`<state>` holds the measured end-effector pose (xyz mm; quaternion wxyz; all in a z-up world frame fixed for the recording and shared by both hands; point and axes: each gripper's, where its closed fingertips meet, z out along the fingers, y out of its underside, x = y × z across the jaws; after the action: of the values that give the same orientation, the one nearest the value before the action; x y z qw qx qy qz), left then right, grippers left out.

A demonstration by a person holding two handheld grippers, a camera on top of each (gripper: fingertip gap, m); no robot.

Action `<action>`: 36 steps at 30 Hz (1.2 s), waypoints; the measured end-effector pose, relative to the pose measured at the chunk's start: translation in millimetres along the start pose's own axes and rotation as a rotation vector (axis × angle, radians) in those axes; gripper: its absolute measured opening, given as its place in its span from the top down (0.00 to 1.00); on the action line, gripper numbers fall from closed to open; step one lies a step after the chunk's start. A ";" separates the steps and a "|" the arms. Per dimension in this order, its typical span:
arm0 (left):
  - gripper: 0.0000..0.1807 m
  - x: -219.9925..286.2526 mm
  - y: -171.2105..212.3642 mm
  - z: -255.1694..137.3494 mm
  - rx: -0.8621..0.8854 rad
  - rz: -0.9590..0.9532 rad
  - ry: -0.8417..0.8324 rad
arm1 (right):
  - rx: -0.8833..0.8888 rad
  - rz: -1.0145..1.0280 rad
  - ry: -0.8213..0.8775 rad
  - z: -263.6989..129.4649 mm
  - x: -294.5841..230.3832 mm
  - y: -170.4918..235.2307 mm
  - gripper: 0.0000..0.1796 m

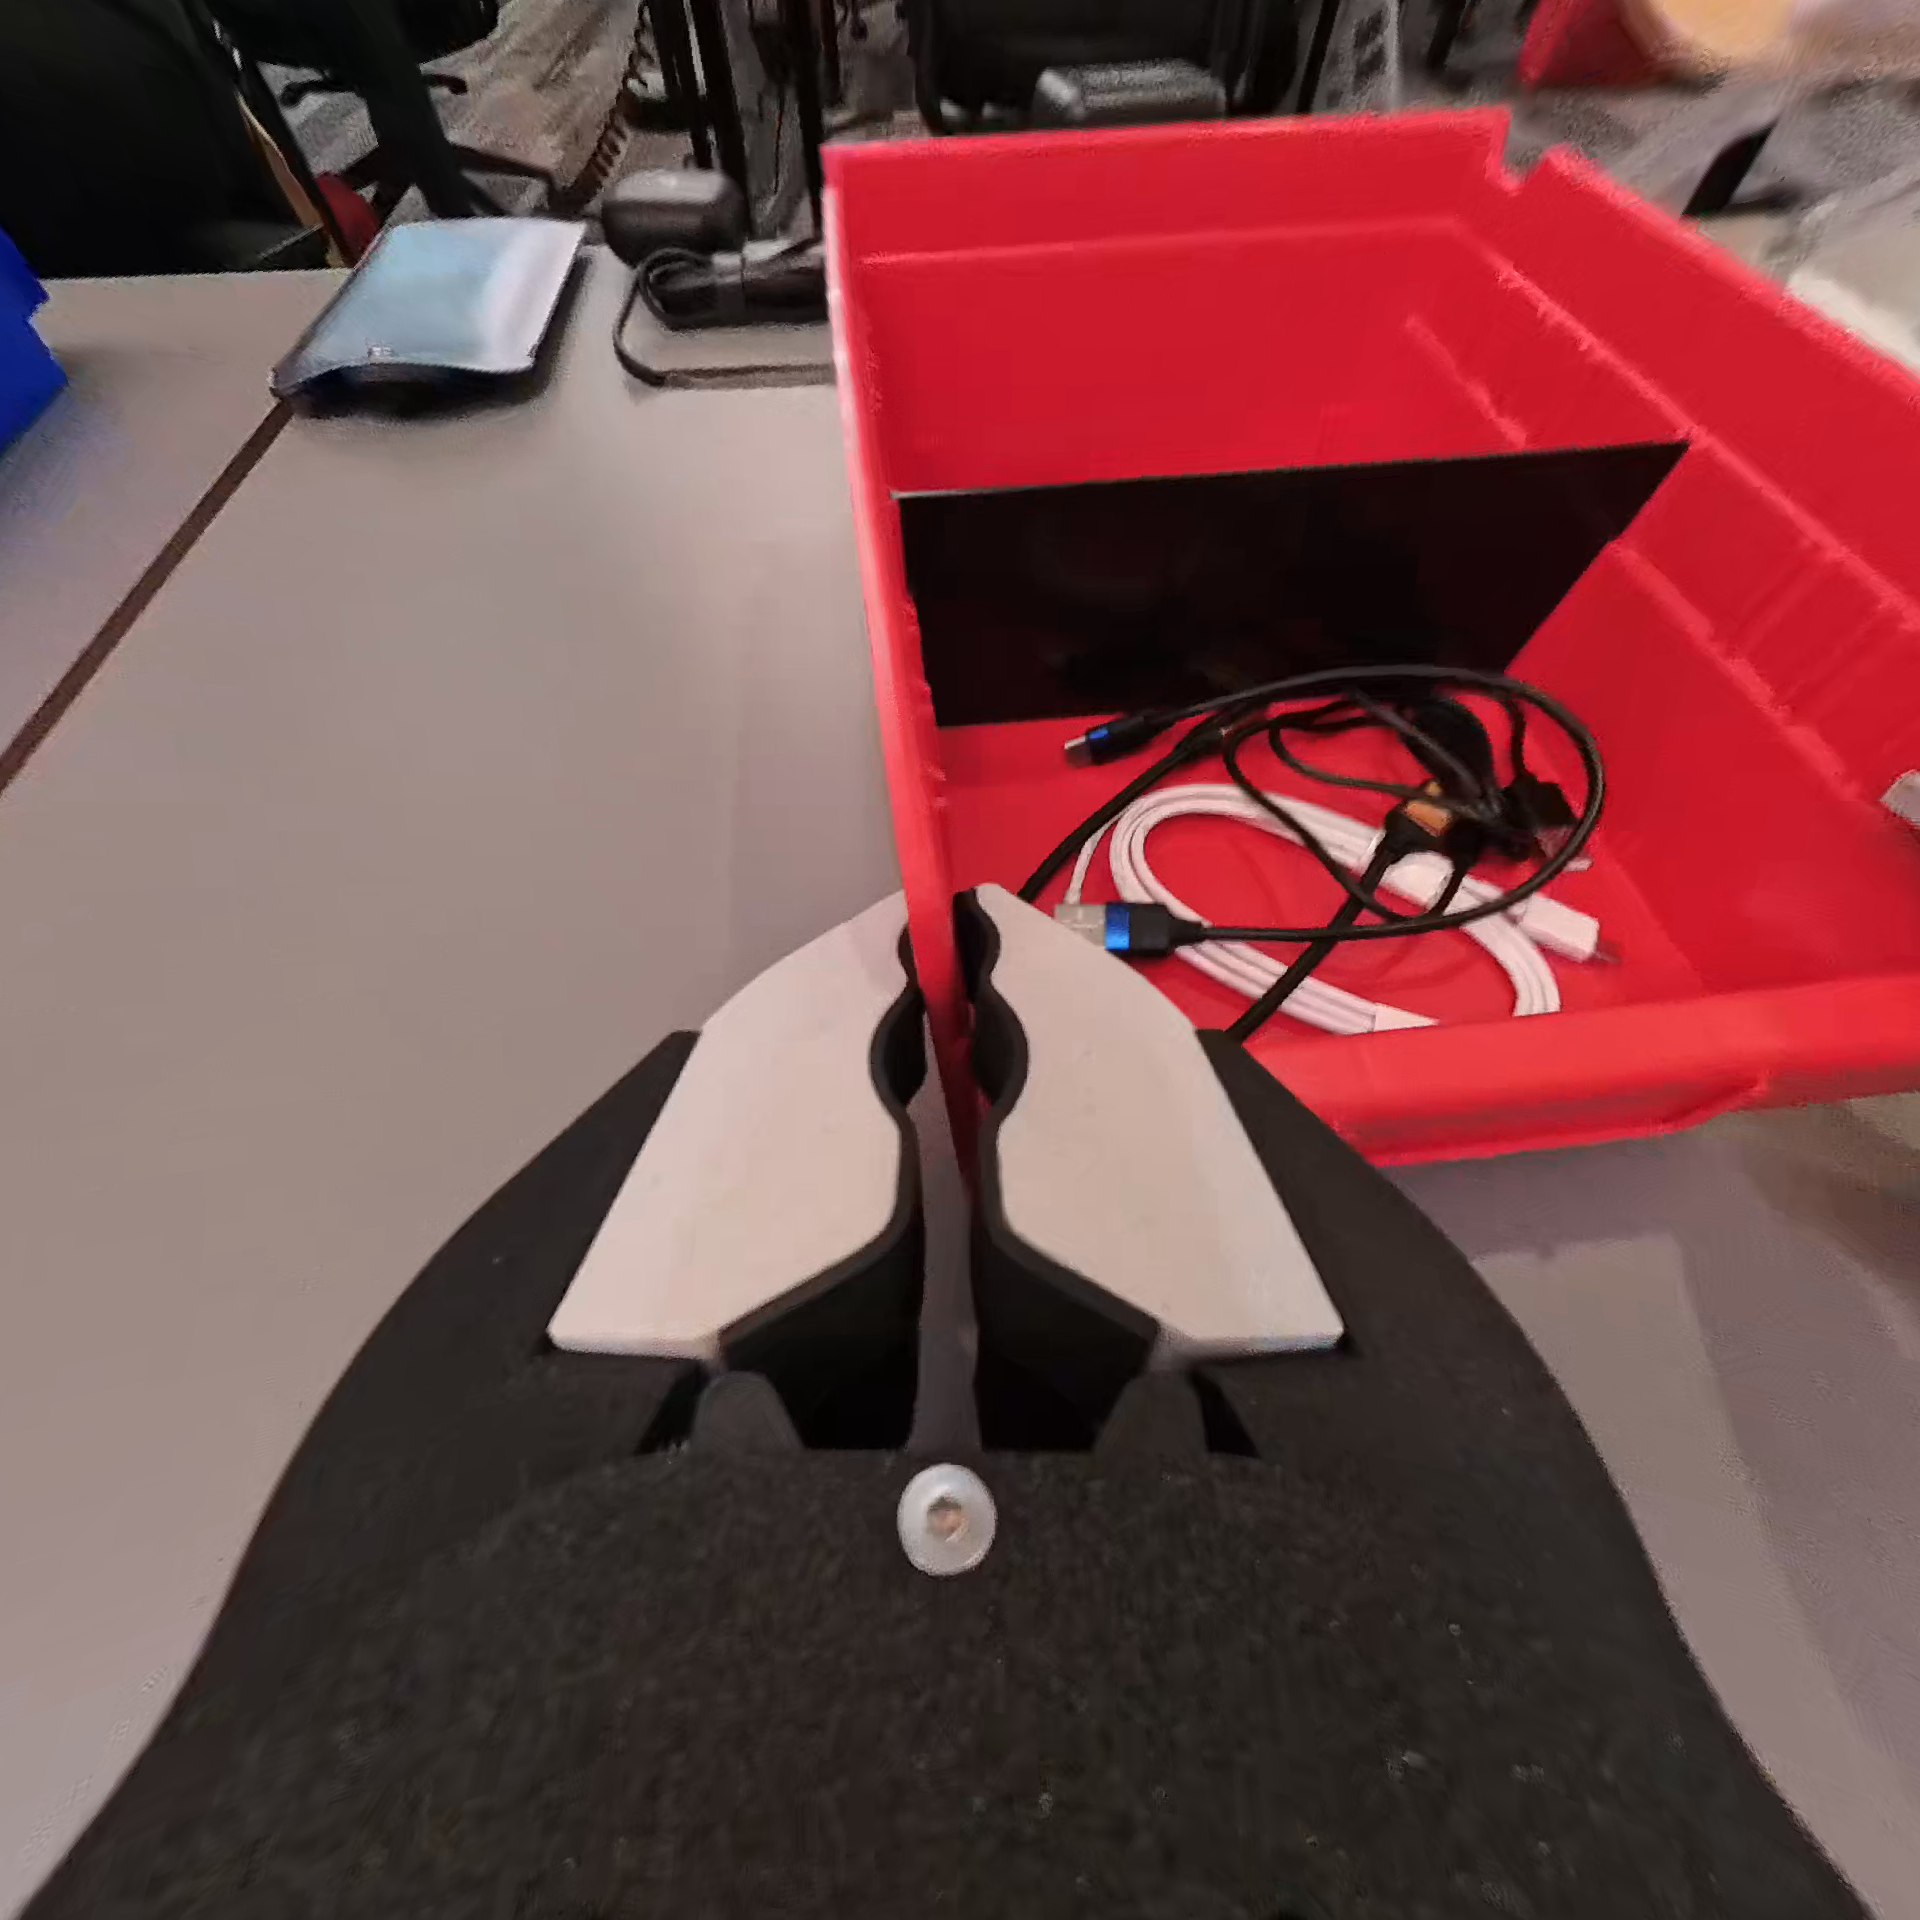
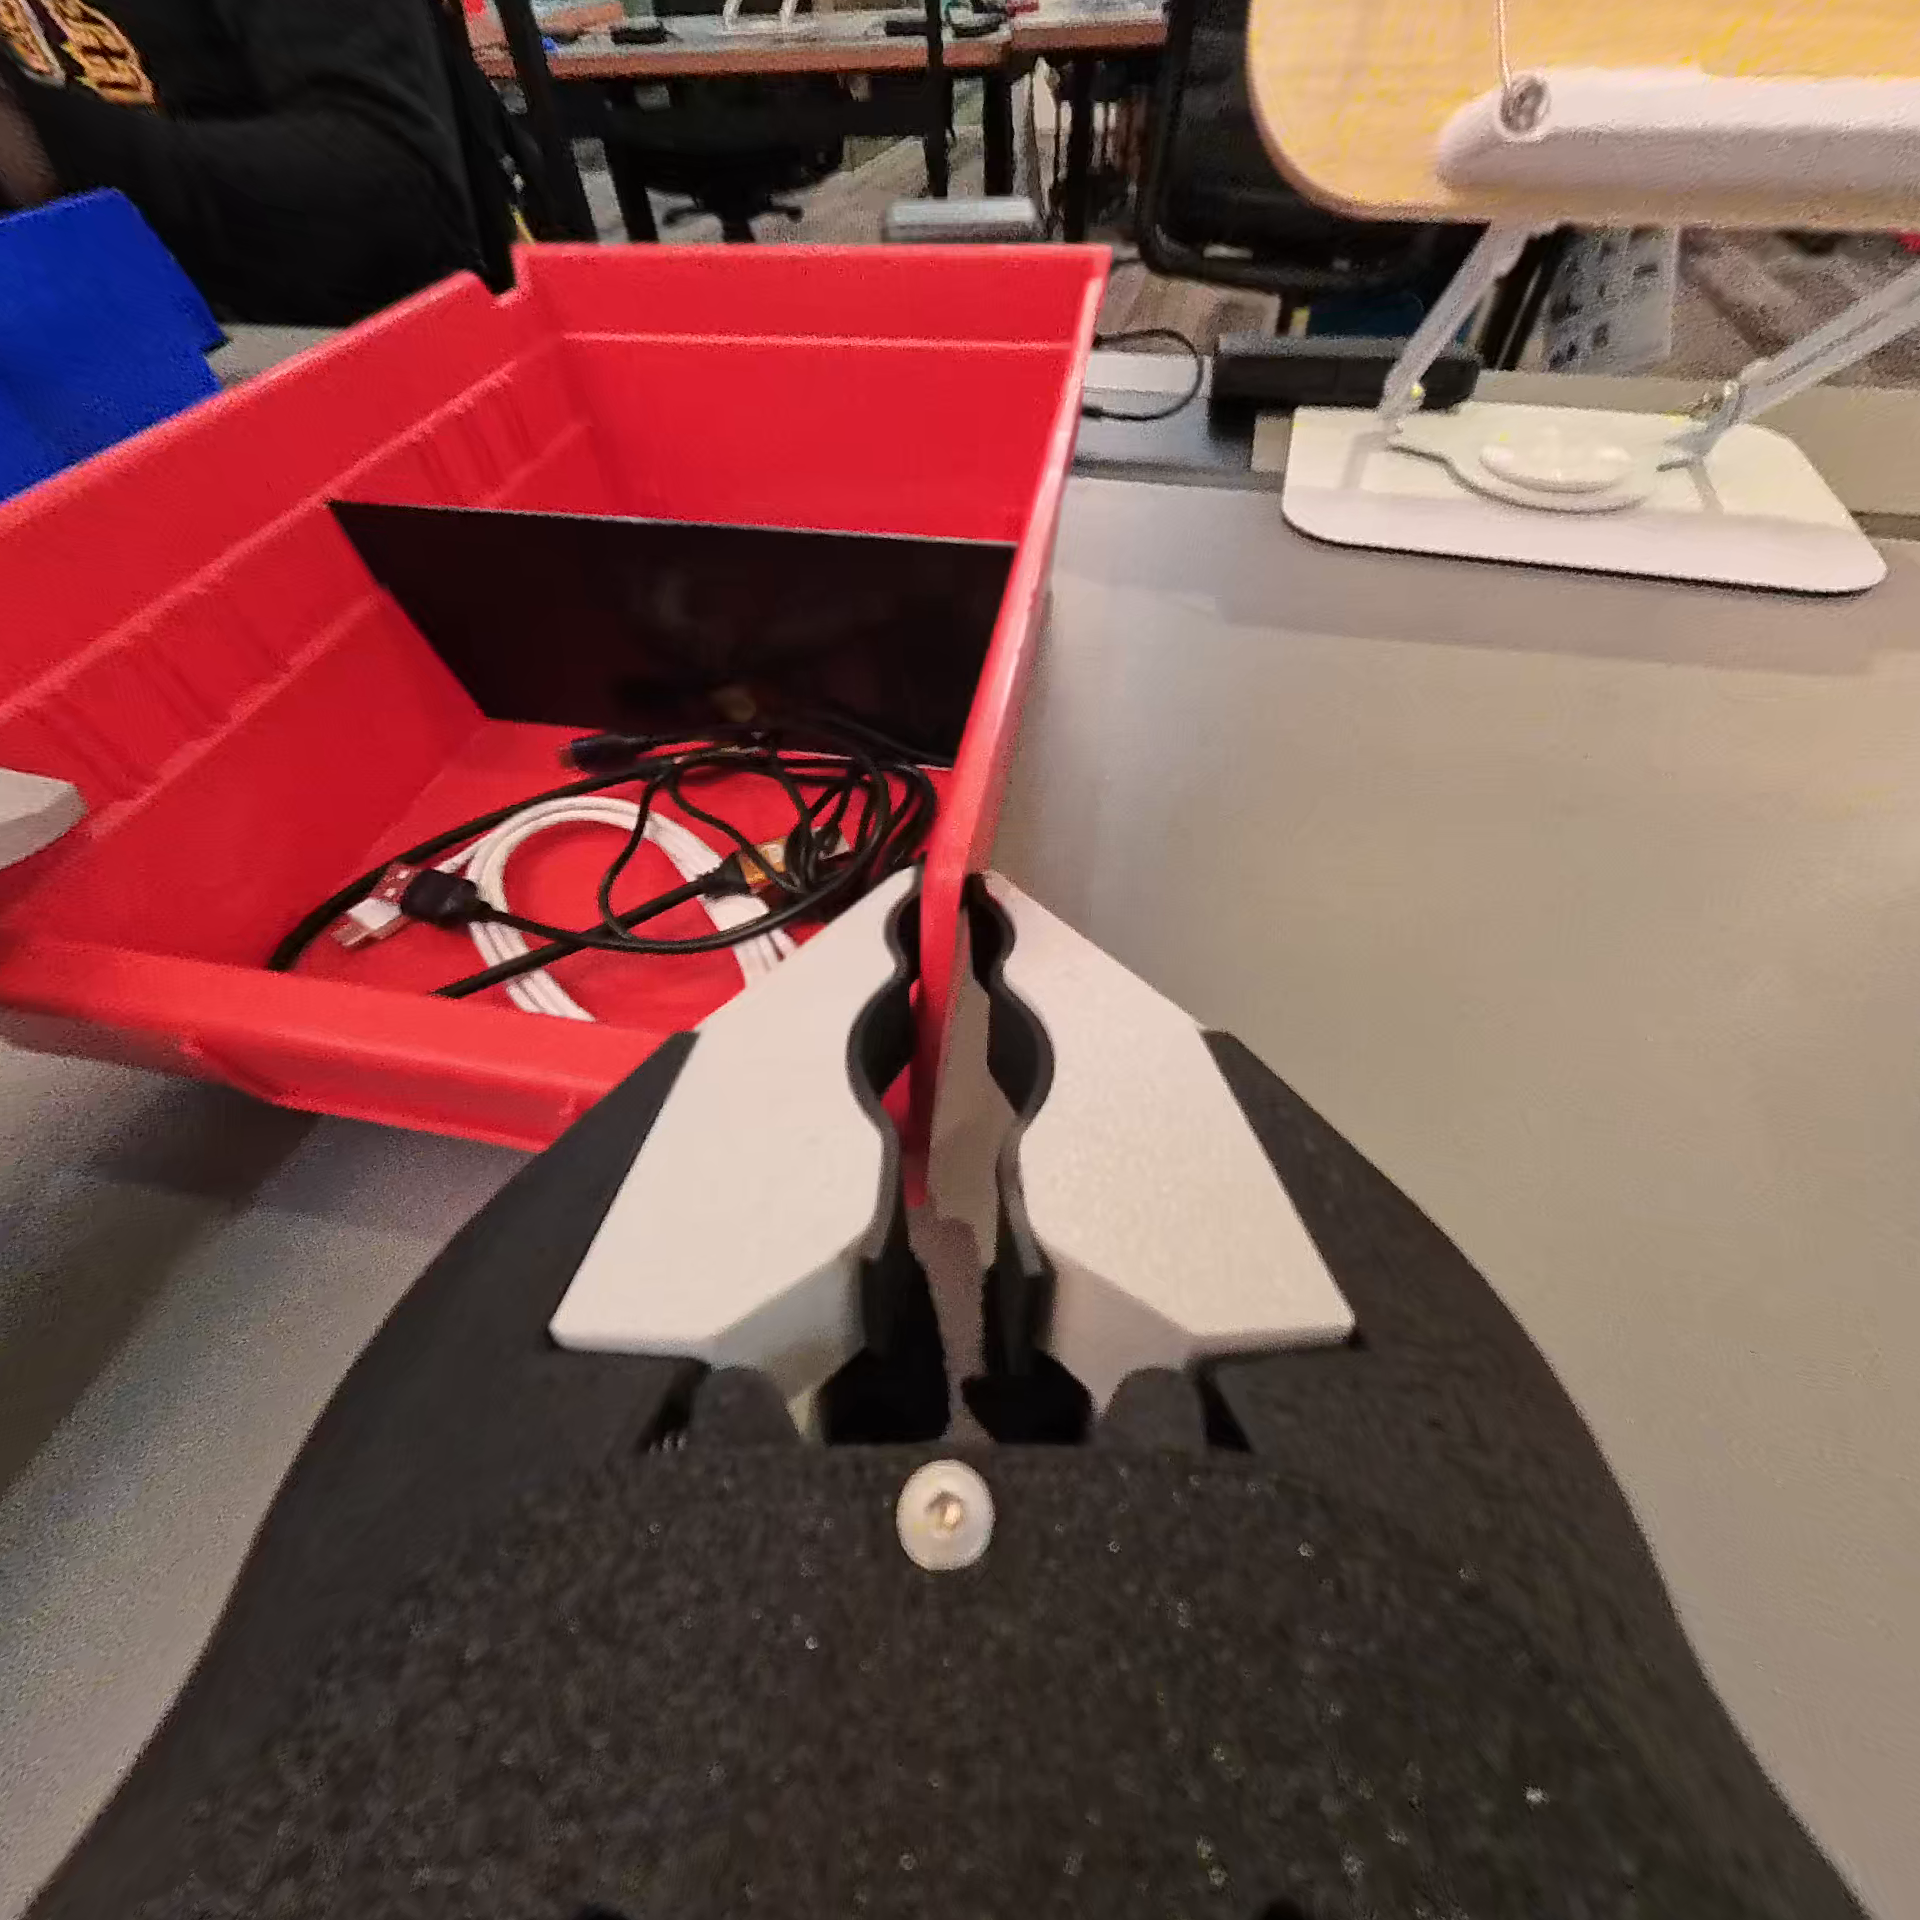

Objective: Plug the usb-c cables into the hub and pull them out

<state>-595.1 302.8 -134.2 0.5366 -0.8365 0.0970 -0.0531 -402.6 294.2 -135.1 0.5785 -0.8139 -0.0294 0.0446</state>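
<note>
A red plastic bin [image 1: 1143, 364] stands on the grey table; it also shows in the right wrist view [image 2: 810, 416]. A black divider [image 1: 1247, 582] crosses it. In the near compartment lies a tangle of black cables [image 1: 1579, 748] and a coiled white cable [image 1: 1247, 805], with a blue-banded plug [image 1: 1122, 925]. The tangle also shows in the right wrist view [image 2: 831, 800]. My left gripper [image 1: 940, 914] is shut on the bin's left wall near the front corner. My right gripper [image 2: 940, 894] is shut on the bin's right wall. I cannot make out a hub.
A dark blue pouch [image 1: 436, 301] and a black charger with its cord [image 1: 707, 270] lie behind the bin's left side. A blue bin [image 2: 94, 332] stands far left. A white stand base [image 2: 1579, 499] sits at the right back. A person in dark clothes [image 2: 260, 156] sits behind. The white stand base [image 2: 1579, 499] lies some 40 cm from my right tips, 50 cm from my left tips.
</note>
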 end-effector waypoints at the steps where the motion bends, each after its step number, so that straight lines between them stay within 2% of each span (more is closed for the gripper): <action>1: 0.99 -1.4 -0.3 1.6 0.013 -0.025 0.014 | 0.005 0.000 -0.016 -0.6 -2.7 -0.8 0.96; 5: 0.97 -7.6 -3.8 4.6 0.013 -0.043 -0.042 | -0.035 0.116 -0.204 -4.7 -12.0 -0.4 0.91; 8: 0.75 3.9 -12.3 -2.1 0.056 0.040 -0.025 | -0.056 0.237 -0.461 -30.5 -6.0 -8.1 0.83; 10: 0.70 -2.2 -21.7 -13.0 0.078 0.155 -0.121 | 0.015 0.216 -0.546 -55.0 18.6 -22.7 0.82; 13: 0.69 -8.6 -47.6 -36.2 0.149 0.201 -0.243 | 0.078 0.060 -0.497 -84.5 81.1 -30.9 0.78; 15: 0.72 -1.3 -62.3 -49.3 0.170 0.153 -0.250 | 0.124 0.008 -0.428 -103.7 133.5 -33.9 0.76; 17: 0.73 18.4 -64.7 -55.2 0.121 0.067 -0.194 | 0.144 0.005 -0.352 -122.9 190.0 -33.6 0.76; 19: 0.72 53.6 -54.0 -57.6 0.017 -0.028 -0.065 | 0.103 0.055 -0.215 -139.0 259.1 -24.5 0.77; 20: 0.72 71.1 -45.3 -61.0 -0.028 -0.085 -0.015 | 0.081 0.096 -0.162 -147.7 291.9 -18.8 0.80; 21: 0.76 86.4 -33.6 -65.6 -0.061 -0.152 0.017 | 0.075 0.121 -0.133 -157.1 320.4 -14.1 0.81; 23: 0.80 115.1 -7.8 -76.1 -0.052 -0.297 0.068 | 0.083 0.136 0.017 -175.1 384.2 -0.3 0.82; 25: 0.81 141.3 17.3 -83.7 0.011 -0.313 0.115 | 0.078 0.158 0.109 -189.6 427.8 17.9 0.82; 26: 0.81 150.0 24.9 -85.0 0.021 -0.277 0.118 | 0.052 0.190 0.103 -192.3 436.6 25.3 0.81; 28: 0.81 164.1 12.1 -84.1 0.027 -0.189 0.150 | 0.029 0.235 0.080 -193.5 441.6 29.9 0.81; 30: 0.81 171.0 1.3 -76.5 0.062 -0.077 0.153 | 0.039 0.172 0.098 -190.1 440.6 33.8 0.80; 32: 0.81 172.3 10.7 -64.8 0.024 -0.001 0.129 | -0.019 0.105 0.093 -182.9 431.5 44.3 0.75; 34: 0.81 172.4 18.8 -59.9 -0.029 0.000 0.122 | -0.028 0.088 0.092 -181.0 425.9 44.6 0.75; 36: 0.81 176.0 19.6 -62.5 -0.019 -0.037 0.157 | -0.016 0.079 0.123 -181.9 428.6 41.8 0.70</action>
<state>-437.6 200.8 -128.6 0.5182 -0.8366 0.1237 -0.1274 42.8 152.3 -131.7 0.5705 -0.8202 0.0381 0.0171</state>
